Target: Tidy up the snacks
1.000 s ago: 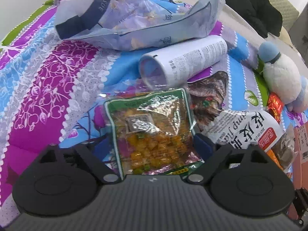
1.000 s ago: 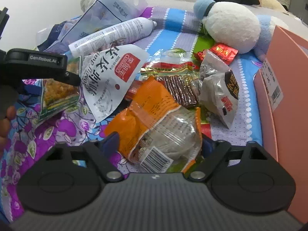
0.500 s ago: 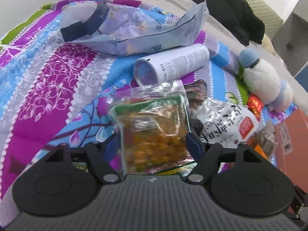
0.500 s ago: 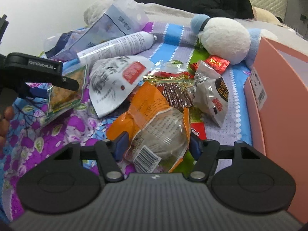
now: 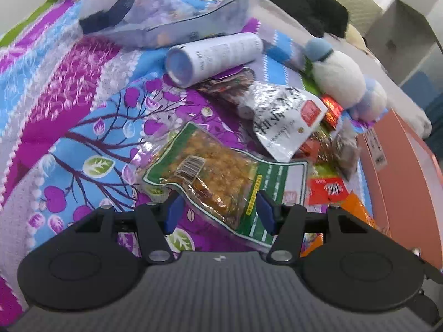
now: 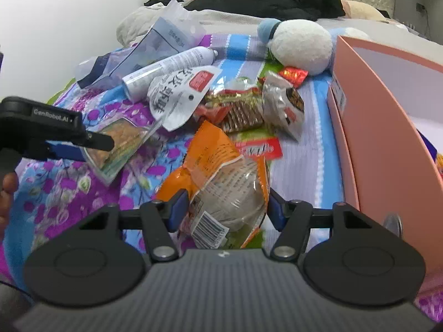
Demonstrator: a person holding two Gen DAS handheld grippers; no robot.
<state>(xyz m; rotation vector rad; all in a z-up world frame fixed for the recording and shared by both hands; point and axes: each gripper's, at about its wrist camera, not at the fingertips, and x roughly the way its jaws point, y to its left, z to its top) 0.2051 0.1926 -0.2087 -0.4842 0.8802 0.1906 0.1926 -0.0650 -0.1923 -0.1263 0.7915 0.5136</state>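
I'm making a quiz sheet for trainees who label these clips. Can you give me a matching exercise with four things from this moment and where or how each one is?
Things:
1. green packet
2. orange packet
3. white spray can
4. pink box

Places or states:
A. lying on its side on the bedspread, below the large grey bag
B. between the right gripper fingers
C. standing open at the right edge of the bed
D. between the left gripper fingers

Pairs: 1-D, 2-B, 3-A, 4-C
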